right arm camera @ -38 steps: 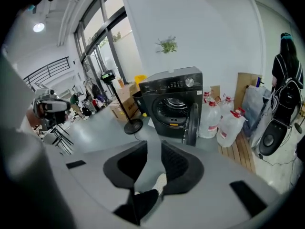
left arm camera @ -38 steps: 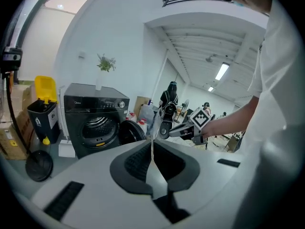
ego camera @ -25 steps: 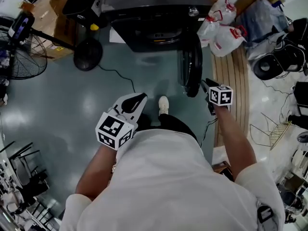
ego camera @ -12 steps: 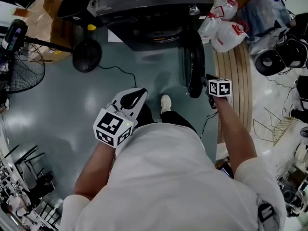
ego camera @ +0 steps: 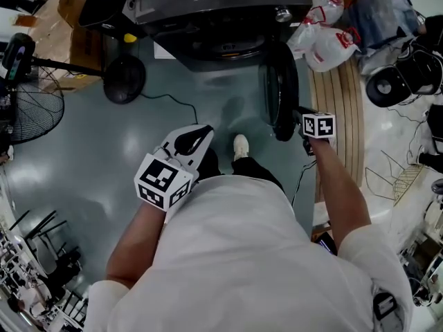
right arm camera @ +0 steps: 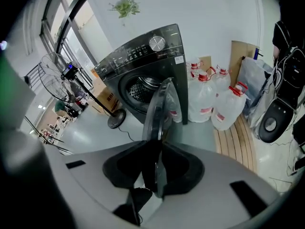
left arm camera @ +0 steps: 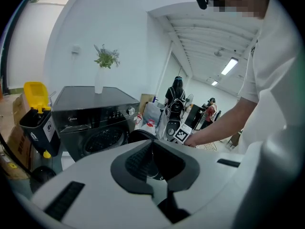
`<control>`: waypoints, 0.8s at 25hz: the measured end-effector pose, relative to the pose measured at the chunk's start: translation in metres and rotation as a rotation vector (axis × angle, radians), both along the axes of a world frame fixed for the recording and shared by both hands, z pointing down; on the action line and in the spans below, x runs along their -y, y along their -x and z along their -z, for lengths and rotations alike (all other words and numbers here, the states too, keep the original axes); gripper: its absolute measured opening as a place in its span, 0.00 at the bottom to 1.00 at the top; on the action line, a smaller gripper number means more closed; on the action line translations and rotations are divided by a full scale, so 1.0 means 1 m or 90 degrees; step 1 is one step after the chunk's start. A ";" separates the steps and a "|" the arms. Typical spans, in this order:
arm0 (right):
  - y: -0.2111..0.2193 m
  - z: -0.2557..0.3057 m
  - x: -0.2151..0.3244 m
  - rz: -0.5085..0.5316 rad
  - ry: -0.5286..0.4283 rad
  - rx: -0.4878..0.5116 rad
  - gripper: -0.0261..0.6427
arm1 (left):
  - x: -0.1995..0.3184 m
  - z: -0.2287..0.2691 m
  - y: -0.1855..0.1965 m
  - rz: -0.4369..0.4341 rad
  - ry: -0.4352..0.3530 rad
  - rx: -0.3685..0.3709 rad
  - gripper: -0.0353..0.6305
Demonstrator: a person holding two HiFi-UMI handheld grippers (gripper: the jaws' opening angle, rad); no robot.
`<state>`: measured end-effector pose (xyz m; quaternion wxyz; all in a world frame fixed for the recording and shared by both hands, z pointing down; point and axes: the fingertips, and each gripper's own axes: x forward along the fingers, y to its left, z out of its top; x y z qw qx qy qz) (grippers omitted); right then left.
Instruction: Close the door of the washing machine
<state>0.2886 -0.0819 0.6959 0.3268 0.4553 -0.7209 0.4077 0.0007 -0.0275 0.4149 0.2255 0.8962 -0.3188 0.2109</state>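
The door [ego camera: 280, 92] is being left wide open at one o'clock, hinged off the washer [ego camera: 221, 5] at twelve. The right gripper's [right arm camera: 157, 171] jaws are being closed round its rim. The left gripper [left arm camera: 151, 144] is being held clenched, empty. The whole swing shut remains.
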 end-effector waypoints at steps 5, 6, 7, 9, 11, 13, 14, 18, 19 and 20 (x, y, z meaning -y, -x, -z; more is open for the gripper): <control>0.006 0.001 -0.001 -0.014 0.005 0.006 0.19 | 0.008 -0.001 0.004 -0.004 0.001 -0.006 0.09; 0.007 0.001 -0.002 -0.015 0.007 0.006 0.19 | 0.009 -0.002 0.004 -0.005 0.002 -0.007 0.09; 0.009 0.000 -0.002 -0.016 0.010 0.007 0.19 | 0.010 -0.002 0.004 -0.006 0.002 -0.009 0.09; 0.012 -0.001 -0.002 -0.020 0.015 0.011 0.18 | 0.012 -0.004 0.004 -0.009 0.003 -0.011 0.09; 0.018 -0.002 -0.002 -0.025 0.019 0.017 0.18 | 0.013 -0.005 0.006 -0.011 0.004 -0.014 0.09; 0.025 -0.002 -0.002 -0.034 0.023 0.026 0.18 | 0.014 -0.004 0.010 -0.011 0.004 -0.017 0.09; 0.028 -0.001 -0.002 -0.039 0.026 0.031 0.18 | 0.015 -0.004 0.012 -0.010 0.004 -0.017 0.09; 0.045 -0.002 0.000 -0.055 0.031 0.049 0.18 | 0.018 -0.004 0.024 -0.006 0.005 -0.019 0.09; 0.051 -0.002 0.001 -0.058 0.032 0.053 0.18 | 0.018 -0.004 0.027 -0.005 0.006 -0.020 0.09; 0.056 -0.002 0.002 -0.061 0.033 0.057 0.18 | 0.018 -0.004 0.031 -0.003 0.006 -0.020 0.09</control>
